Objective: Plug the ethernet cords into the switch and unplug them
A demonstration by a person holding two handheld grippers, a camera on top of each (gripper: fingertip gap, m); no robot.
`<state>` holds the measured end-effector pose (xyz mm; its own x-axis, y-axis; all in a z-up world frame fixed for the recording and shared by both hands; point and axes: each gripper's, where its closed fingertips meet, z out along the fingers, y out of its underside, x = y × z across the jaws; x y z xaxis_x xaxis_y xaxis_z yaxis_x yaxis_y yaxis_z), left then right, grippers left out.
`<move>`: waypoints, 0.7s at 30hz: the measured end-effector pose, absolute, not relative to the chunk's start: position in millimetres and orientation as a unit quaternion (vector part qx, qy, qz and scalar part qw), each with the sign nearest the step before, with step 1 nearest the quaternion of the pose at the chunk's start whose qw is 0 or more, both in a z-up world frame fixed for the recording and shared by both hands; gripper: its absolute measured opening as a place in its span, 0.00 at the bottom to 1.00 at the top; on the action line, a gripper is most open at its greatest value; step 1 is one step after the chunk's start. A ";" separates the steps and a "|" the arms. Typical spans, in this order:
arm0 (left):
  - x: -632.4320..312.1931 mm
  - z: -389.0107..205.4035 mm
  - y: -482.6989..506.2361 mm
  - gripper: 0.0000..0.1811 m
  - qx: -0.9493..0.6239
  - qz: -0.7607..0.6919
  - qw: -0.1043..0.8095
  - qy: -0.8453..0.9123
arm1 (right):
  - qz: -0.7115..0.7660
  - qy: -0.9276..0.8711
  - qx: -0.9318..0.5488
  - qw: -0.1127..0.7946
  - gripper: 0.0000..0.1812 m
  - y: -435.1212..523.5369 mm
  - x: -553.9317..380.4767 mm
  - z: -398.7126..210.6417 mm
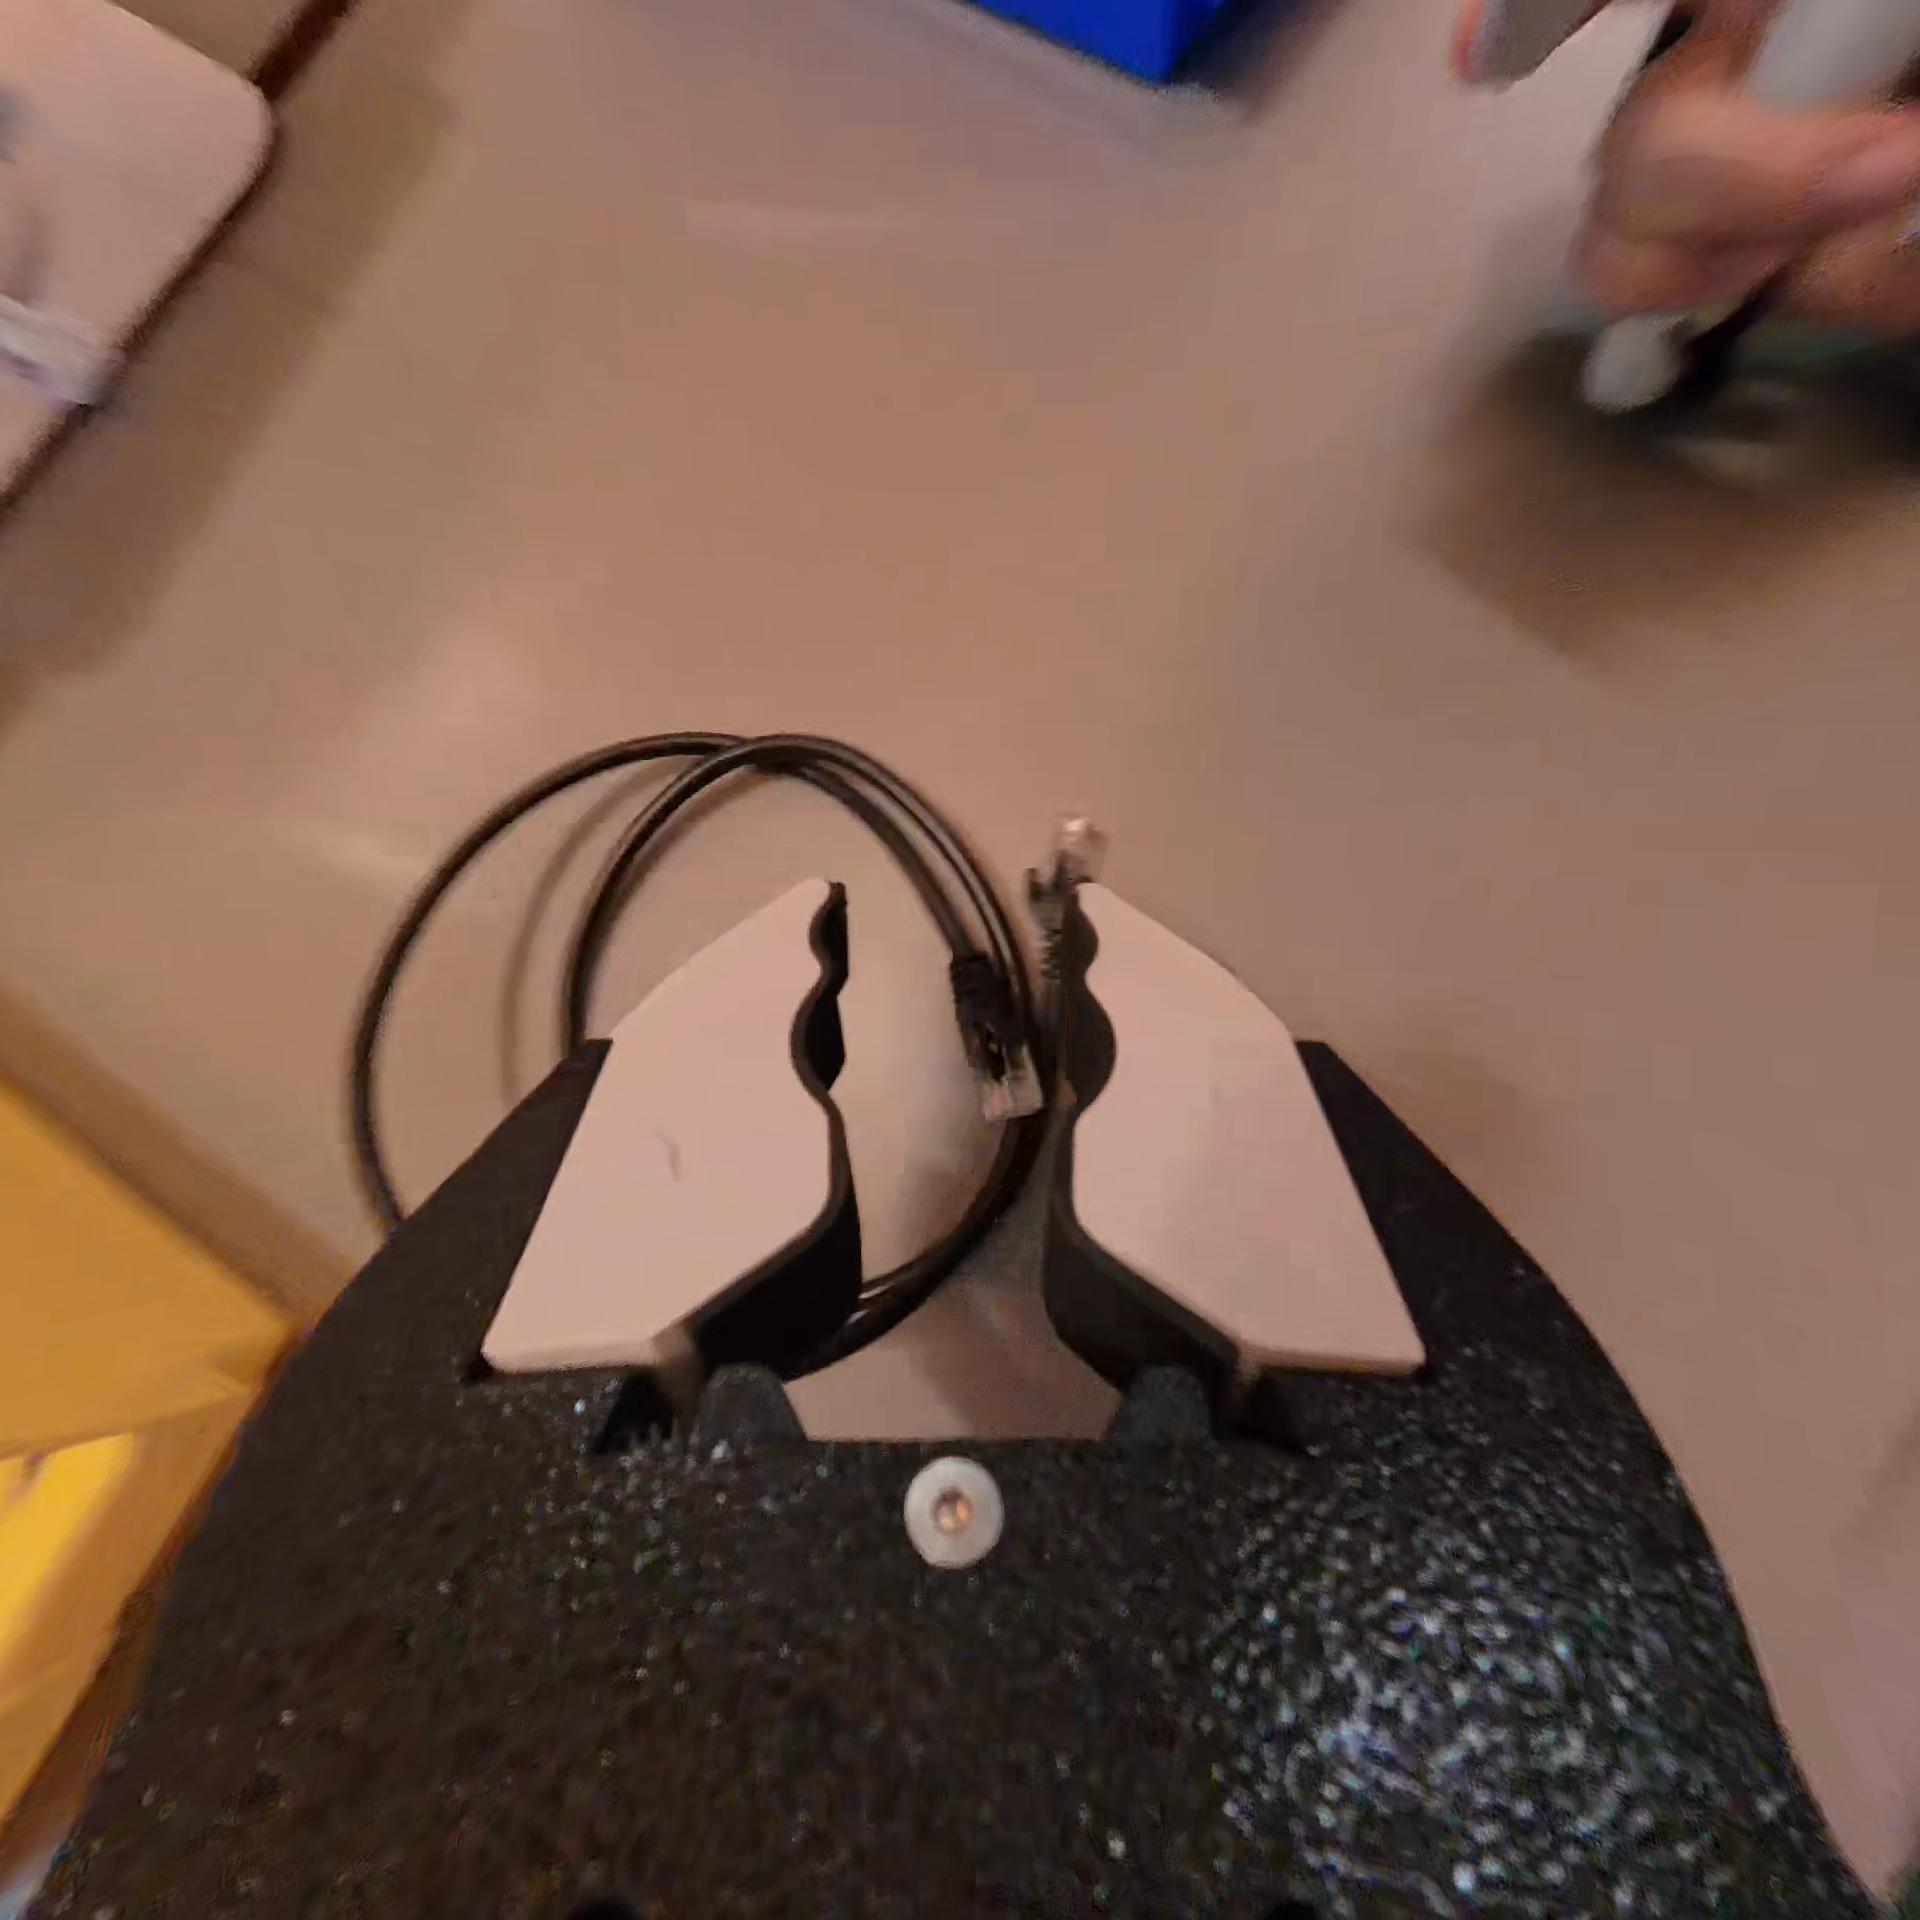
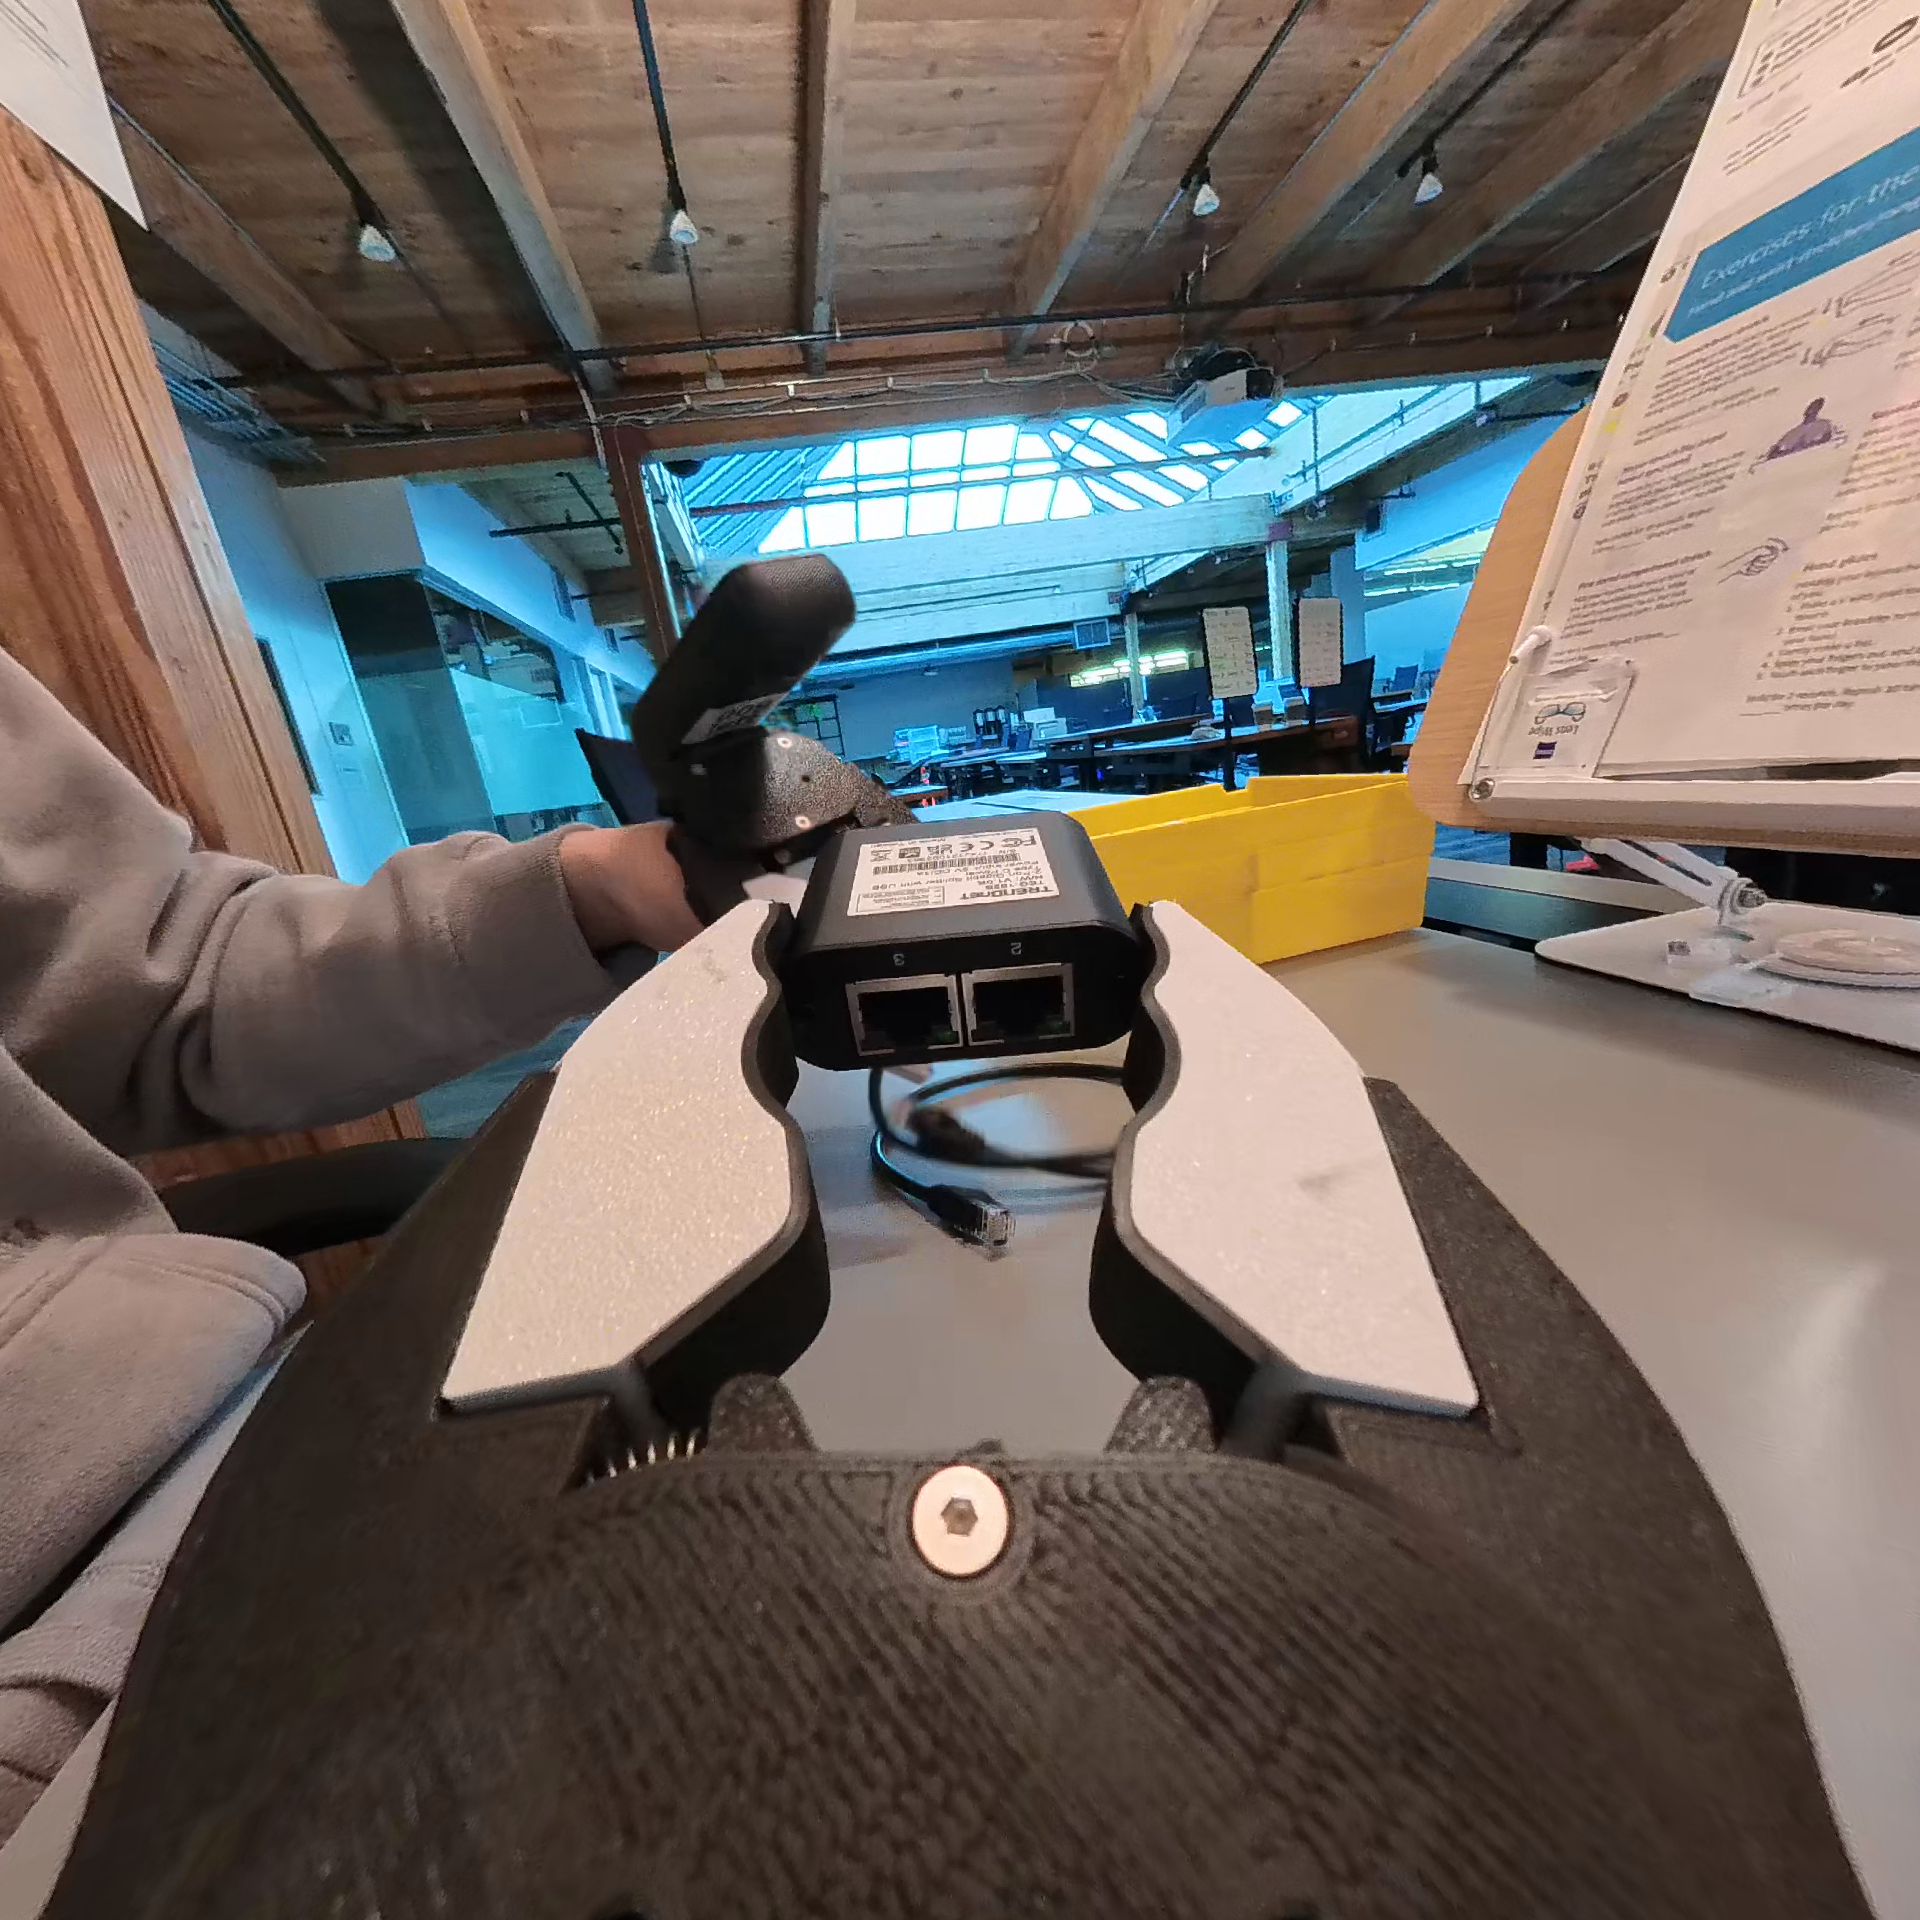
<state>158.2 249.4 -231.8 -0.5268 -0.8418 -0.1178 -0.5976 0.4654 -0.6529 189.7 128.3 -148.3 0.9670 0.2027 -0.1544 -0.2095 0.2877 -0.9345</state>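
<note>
The right tool (image 2: pixel 956 935) grips the switch (image 2: pixel 961 940) above the desk (image 2: pixel 1558 1143), both ports empty. The left tool (image 1: pixel 956 914) hangs wide over the coiled ethernet cord (image 1: pixel 727 831); plugging hasn't begun.

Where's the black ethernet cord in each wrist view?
Left wrist view: ethernet cord coiled on the grey table, centre, one plug between the open left gripper fingers.
Right wrist view: low centre, on the table under the switch held by the right gripper.
Shared landmark: yellow bin.
</note>
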 end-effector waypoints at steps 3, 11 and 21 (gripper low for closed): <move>152.0 -211.0 253.4 0.24 -0.445 -0.345 0.187 0.805 | 0.130 0.004 -0.581 0.803 0.34 127.8 190.1 -147.9; 122.8 -201.7 286.2 0.24 -0.461 -0.318 0.176 0.810 | 0.133 -0.002 -0.586 0.800 0.34 129.2 188.2 -148.8; 142.7 -215.4 263.6 0.23 0.021 -0.131 0.268 0.954 | 0.137 -0.008 -0.585 0.799 0.34 129.0 185.4 -148.5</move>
